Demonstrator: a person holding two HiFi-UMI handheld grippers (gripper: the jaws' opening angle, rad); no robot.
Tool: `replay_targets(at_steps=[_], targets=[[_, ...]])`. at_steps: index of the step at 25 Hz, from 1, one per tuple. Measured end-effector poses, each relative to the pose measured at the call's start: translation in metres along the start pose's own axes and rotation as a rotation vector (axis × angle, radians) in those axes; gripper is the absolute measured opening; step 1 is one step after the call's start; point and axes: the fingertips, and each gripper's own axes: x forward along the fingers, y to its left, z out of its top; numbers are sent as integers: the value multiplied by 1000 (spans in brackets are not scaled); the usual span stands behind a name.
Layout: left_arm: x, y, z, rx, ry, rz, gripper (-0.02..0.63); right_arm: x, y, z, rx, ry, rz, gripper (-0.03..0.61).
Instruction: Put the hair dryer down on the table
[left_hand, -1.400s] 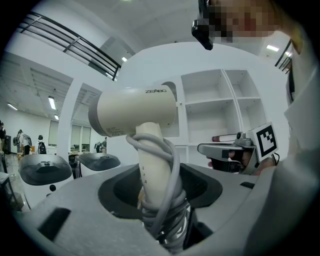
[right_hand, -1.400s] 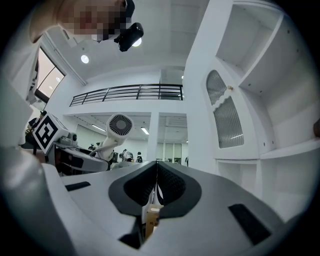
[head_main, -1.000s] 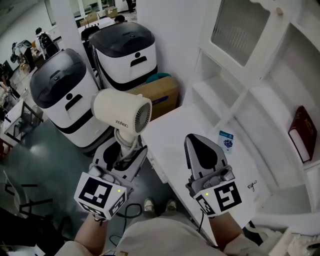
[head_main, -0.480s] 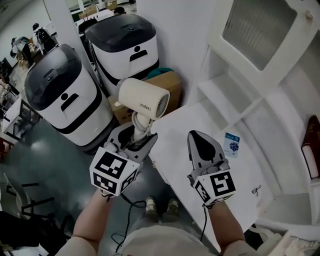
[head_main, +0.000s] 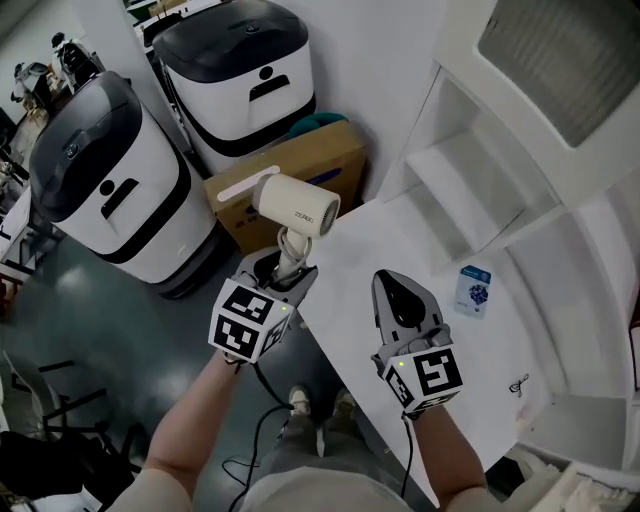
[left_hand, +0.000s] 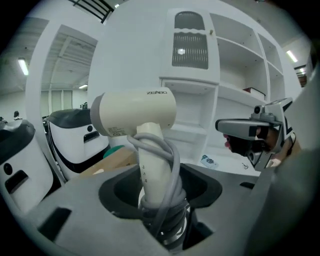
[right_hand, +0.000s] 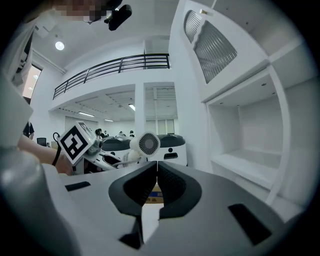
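Status: carry phase, the put-down hasn't happened yet.

- Left tool (left_hand: 161, 202): jaws stand fairly wide and are clamped on the handle of the cream plastic hair dryer (left_hand: 134, 112). A grey cord (left_hand: 170, 165) is wound round that handle, so the pads likely bear partly on cord.
- The dryer sticks straight out ahead of the left tool's jaws, handle roughly in line with them, barrel across the top. Nothing else touches it; it's fully in the air.
- The flat white surface (head_main: 385, 240) starts just to the right of the left tool (head_main: 284, 272). From the head view the dryer (head_main: 295, 205) sits about at the surface's left edge, with a brown cardboard box (head_main: 300, 165) beyond and below. Can't tell if the barrel is past the edge.
- Right tool (head_main: 392, 282): jaws together, nothing between them, idle over the surface. Ahead and to its right lies a small blue-and-white card (head_main: 473, 290).

Done: dryer gripped and brought up to the surface. Left: move it further right over a bare patch, lower it, lay it on its side, let go. Plenty of room short of the card.
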Motion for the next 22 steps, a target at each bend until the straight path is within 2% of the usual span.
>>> replay_targets(at_steps=[2, 7, 14, 17, 22], targets=[[22, 7, -20, -3, 40, -5, 230, 10, -5, -10, 0, 10, 0, 20], [67, 17, -68, 53, 136, -4, 230, 26, -11, -39, 29, 28, 6, 20], [123, 25, -117, 37, 254, -74, 229, 38, -21, -81, 73, 81, -10, 21], [140, 24, -135, 19, 299, -113, 230, 38, -22, -90, 95, 80, -11, 21], [160, 21, -163, 34, 388, -141, 230, 35, -28, -99, 121, 82, -25, 20]])
